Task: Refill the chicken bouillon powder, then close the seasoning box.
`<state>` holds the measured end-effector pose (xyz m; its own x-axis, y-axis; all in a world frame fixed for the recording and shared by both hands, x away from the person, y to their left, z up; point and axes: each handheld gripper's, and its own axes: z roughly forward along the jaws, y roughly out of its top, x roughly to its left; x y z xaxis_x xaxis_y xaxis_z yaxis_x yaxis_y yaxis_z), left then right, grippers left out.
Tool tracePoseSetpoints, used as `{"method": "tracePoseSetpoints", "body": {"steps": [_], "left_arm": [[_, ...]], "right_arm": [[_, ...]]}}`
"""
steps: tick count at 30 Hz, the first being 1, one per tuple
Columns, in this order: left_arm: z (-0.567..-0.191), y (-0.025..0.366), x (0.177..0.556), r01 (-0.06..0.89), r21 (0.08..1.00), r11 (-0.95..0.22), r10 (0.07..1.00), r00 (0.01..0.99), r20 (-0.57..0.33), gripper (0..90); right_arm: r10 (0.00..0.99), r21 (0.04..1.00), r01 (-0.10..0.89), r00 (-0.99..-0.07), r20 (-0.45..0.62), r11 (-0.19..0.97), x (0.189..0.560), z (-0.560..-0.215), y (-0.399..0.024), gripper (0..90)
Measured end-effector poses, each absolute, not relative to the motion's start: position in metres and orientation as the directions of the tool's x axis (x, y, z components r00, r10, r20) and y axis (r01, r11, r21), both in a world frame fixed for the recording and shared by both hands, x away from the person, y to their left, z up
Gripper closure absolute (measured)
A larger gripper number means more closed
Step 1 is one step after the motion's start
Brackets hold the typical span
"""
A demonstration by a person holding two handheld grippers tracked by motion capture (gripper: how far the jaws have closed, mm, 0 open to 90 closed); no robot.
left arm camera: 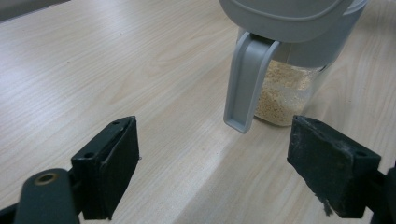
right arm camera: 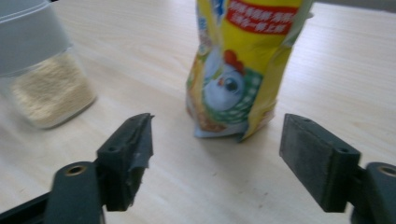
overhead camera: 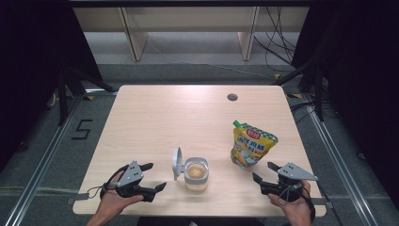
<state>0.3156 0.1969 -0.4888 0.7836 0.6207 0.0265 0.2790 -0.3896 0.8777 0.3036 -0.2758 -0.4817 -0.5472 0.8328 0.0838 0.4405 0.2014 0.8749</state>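
Both my grippers waited, jaws apart, gripping nothing
My left gripper [overhead camera: 149, 177] faced the open-lidded jar [overhead camera: 195, 174] of granules; my right gripper [overhead camera: 265, 172] faced the upright yellow pouch [overhead camera: 250, 145] on the tabletop [overhead camera: 179, 117]

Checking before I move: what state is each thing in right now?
jar: upright, partly filled with pale granules.
jar lid: flipped open, standing up.
yellow pouch: upright, green cap on.
left gripper: open, empty.
right gripper: open, empty.
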Motion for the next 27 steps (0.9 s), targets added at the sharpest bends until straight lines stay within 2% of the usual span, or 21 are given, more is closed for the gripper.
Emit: {"method": "tracePoseSetpoints", "body": {"steps": [1, 6, 9, 13, 21, 22, 24, 25, 26, 27], "left_arm": [[-0.490, 0.195, 0.314, 0.302, 0.881, -0.363, 0.634, 0.773, -0.004, 16.3], [-0.489, 0.195, 0.315, 0.284, 0.879, -0.384, 0.615, 0.788, 0.014, 16.3], [-0.491, 0.194, 0.314, 0.304, 0.874, -0.379, 0.631, 0.776, 0.003, 16.2], [-0.490, 0.195, 0.315, 0.283, 0.876, -0.391, 0.625, 0.780, 0.026, 16.3], [-0.491, 0.194, 0.315, 0.298, 0.878, -0.374, 0.633, 0.774, 0.007, 16.5], [-0.491, 0.194, 0.314, 0.301, 0.877, -0.376, 0.634, 0.773, 0.007, 18.4], [-0.490, 0.193, 0.314, 0.291, 0.878, -0.380, 0.622, 0.783, 0.010, 20.6], [-0.489, 0.194, 0.313, 0.290, 0.878, -0.381, 0.622, 0.783, 0.011, 29.3], [-0.489, 0.194, 0.312, 0.302, 0.879, -0.370, 0.631, 0.776, -0.001, 29.3], [-0.488, 0.194, 0.312, 0.291, 0.882, -0.370, 0.621, 0.784, 0.002, 34.2]], "right_arm": [[0.822, 0.874, 0.431, -0.566, 0.067, 0.226, 0.303, -0.481, -0.277, 25.7], [0.802, 0.860, 0.440, -0.594, 0.062, 0.259, 0.295, -0.484, -0.274, 24.0], [0.806, 0.845, 0.472, -0.585, 0.087, 0.252, 0.290, -0.484, -0.272, 23.7], [0.797, 0.839, 0.464, -0.601, 0.061, 0.286, 0.289, -0.486, -0.272, 22.4], [0.797, 0.822, 0.480, -0.602, 0.055, 0.305, 0.282, -0.487, -0.272, 22.3], [0.806, 0.812, 0.503, -0.587, 0.071, 0.295, 0.279, -0.487, -0.270, 22.3], [0.796, 0.810, 0.489, -0.603, 0.047, 0.323, 0.281, -0.488, -0.271, 22.4], [0.793, 0.809, 0.491, -0.607, 0.053, 0.322, 0.281, -0.489, -0.271, 22.5], [0.793, 0.810, 0.487, -0.607, 0.044, 0.328, 0.281, -0.489, -0.271, 22.6], [0.810, 0.803, 0.512, -0.583, 0.064, 0.305, 0.278, -0.489, -0.270, 22.6]]}}
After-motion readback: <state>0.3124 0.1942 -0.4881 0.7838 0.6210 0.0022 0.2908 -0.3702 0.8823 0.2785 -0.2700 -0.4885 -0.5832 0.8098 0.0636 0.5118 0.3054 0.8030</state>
